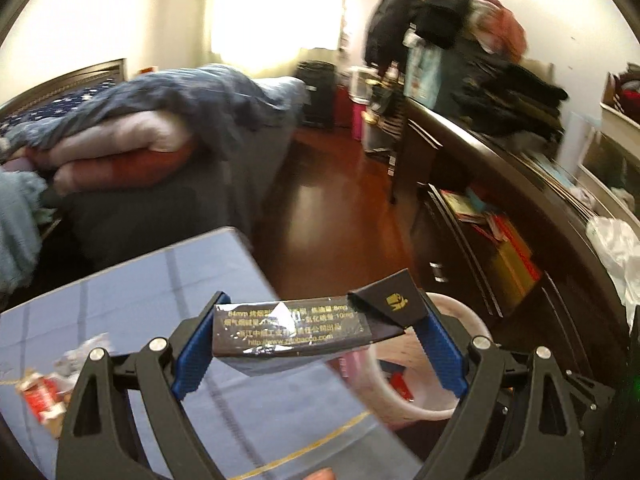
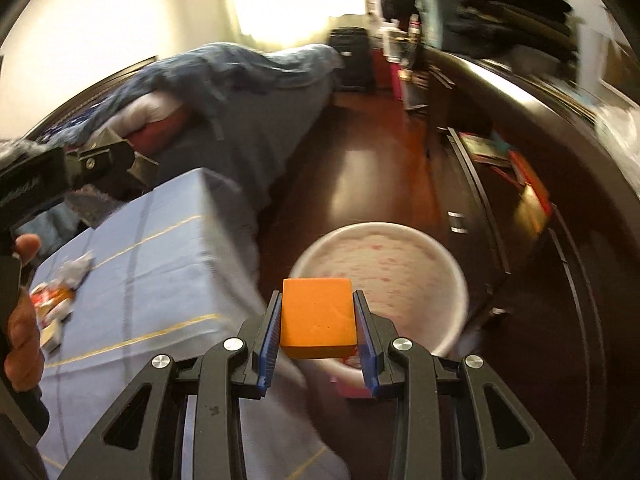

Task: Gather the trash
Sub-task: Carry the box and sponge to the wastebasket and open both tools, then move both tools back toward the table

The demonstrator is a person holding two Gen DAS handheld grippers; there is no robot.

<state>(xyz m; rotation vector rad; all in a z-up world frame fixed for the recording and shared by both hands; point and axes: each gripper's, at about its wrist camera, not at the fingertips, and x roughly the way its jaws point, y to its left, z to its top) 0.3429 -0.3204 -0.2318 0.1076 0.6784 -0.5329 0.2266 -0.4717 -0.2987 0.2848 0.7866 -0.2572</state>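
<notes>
- Trash is showing in both views: crumpled wrappers point(image 1: 42, 394) are lying on the blue-clothed worktop point(image 1: 140, 292) at about 8 o'clock in the left wrist view, a red-and-white piece beside a silvery one.
- In the right wrist view the same wrappers point(image 2: 56, 300) are sitting at 9 o'clock on the worktop point(image 2: 160, 264), next to the person's hand point(image 2: 24, 320), which is holding the other tool's black handle.
- The left gripper point(image 1: 316, 332) is clamping a dark cigarette pack point(image 1: 296, 330) crosswise between its blue-padded fingers point(image 1: 196, 344); the pack's lid is flipped open at the right end, showing a gold emblem.
- The pack is hanging past the worktop's edge, with the rim of a pale bin point(image 1: 404, 384) partly showing below it at 5 o'clock.
- The right gripper point(image 2: 318, 316) is squeezing an orange block point(image 2: 318, 316) between its fingers point(image 2: 270, 328), both pads pressing flat on the block's sides.
- The block is hovering over the near rim of the round white bin point(image 2: 380, 272), which is standing on the dark wooden floor point(image 2: 360, 176) just right of the worktop; small red and pink scraps are showing near the bin's rim.
- A bed point(image 2: 224, 92) heaped with blue and pink bedding is filling the 10 o'clock area, and a dark cabinet point(image 2: 540, 184) with cluttered shelves is running along 3 o'clock.
</notes>
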